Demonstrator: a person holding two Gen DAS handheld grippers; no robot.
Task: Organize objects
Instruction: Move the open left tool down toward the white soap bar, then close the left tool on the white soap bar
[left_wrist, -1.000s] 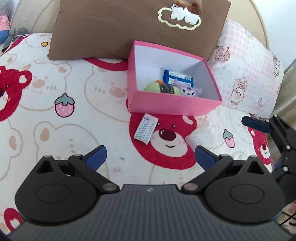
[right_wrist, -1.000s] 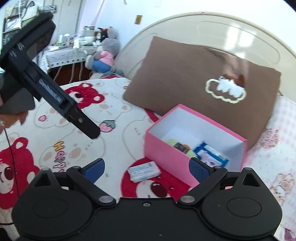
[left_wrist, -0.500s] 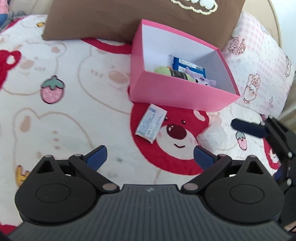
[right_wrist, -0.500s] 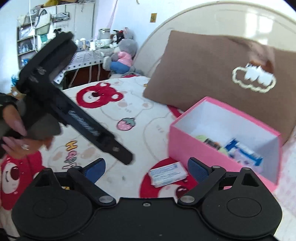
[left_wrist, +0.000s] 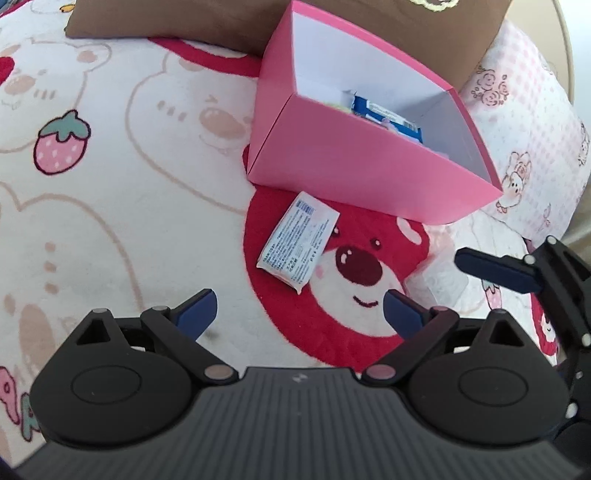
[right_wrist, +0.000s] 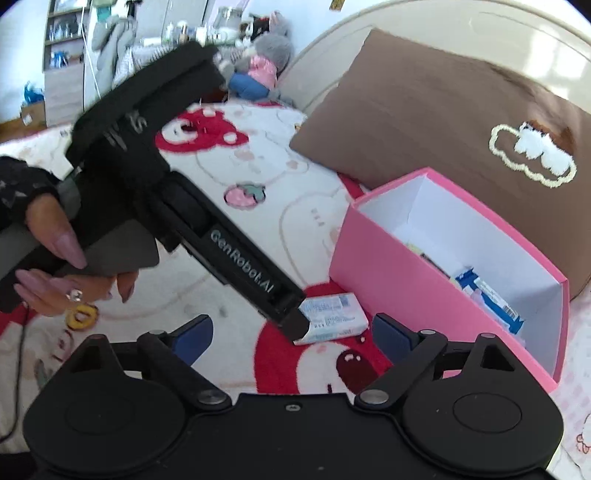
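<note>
A white printed packet (left_wrist: 299, 240) lies flat on the bedspread's red bear face, just in front of the open pink box (left_wrist: 369, 166). The box holds a blue packet (left_wrist: 384, 114) and other small items. My left gripper (left_wrist: 299, 306) hovers close above the bedspread and short of the packet; its jaws are wide and closing, with nothing between them. In the right wrist view a hand (right_wrist: 55, 258) holds the left gripper and its tip overlaps the packet (right_wrist: 332, 317). My right gripper (right_wrist: 293, 328) is wide, closing and empty. The pink box (right_wrist: 406, 288) is to its right.
A pale crinkled wrapper (left_wrist: 439, 277) lies on the bedspread right of the bear's face. A brown pillow (right_wrist: 443, 122) leans behind the box, with a pink checked pillow (left_wrist: 524, 122) to its right. Plush toys (right_wrist: 262, 62) and shelves stand beyond the bed.
Both grippers have come down and closer to the bedspread, so the packet and box look larger. In the right wrist view the left gripper's tip has moved down to the packet.
</note>
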